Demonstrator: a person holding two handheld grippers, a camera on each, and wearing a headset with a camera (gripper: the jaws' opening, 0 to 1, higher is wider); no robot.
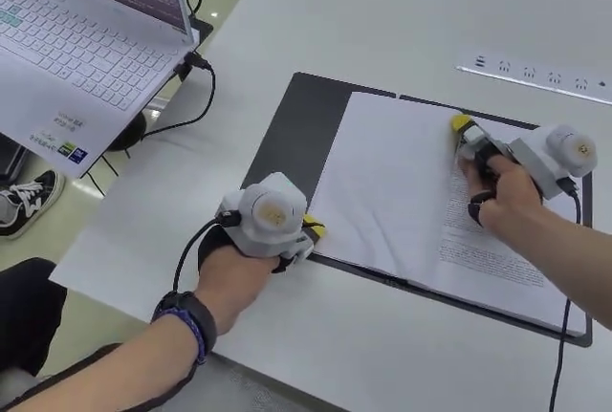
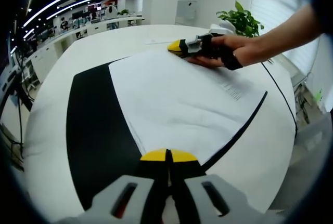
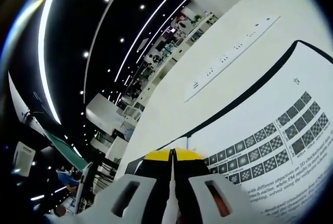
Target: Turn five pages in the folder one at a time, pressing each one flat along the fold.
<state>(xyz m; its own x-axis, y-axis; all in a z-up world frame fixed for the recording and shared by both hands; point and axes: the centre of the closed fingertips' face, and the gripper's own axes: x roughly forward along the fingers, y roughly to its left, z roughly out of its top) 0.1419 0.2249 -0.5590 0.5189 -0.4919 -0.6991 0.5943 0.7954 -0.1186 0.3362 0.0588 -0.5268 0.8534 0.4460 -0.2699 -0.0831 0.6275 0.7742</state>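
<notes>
We have the black open folder [image 1: 296,135] lying on the white table [image 1: 382,10]. A blank white page [image 1: 382,183] is laid over towards the folder's left half, and a printed page [image 1: 488,249] is exposed on the right. The fold between the two pages runs from the folder's far edge back towards us, on a slight slant.

Our right gripper [image 1: 463,125] has its jaws together with nothing between them, and its yellow tips sit at the far end of that fold. From there, we judge that the press must travel along the fold towards us.

Our left gripper [image 1: 314,228] also has its jaws closed, with nothing visible between them. It rests at the near left corner of the blank page, well apart from the fold. The right gripper is therefore the nearer one for the pressing stroke, and the left looks placed to steady the page.
</notes>
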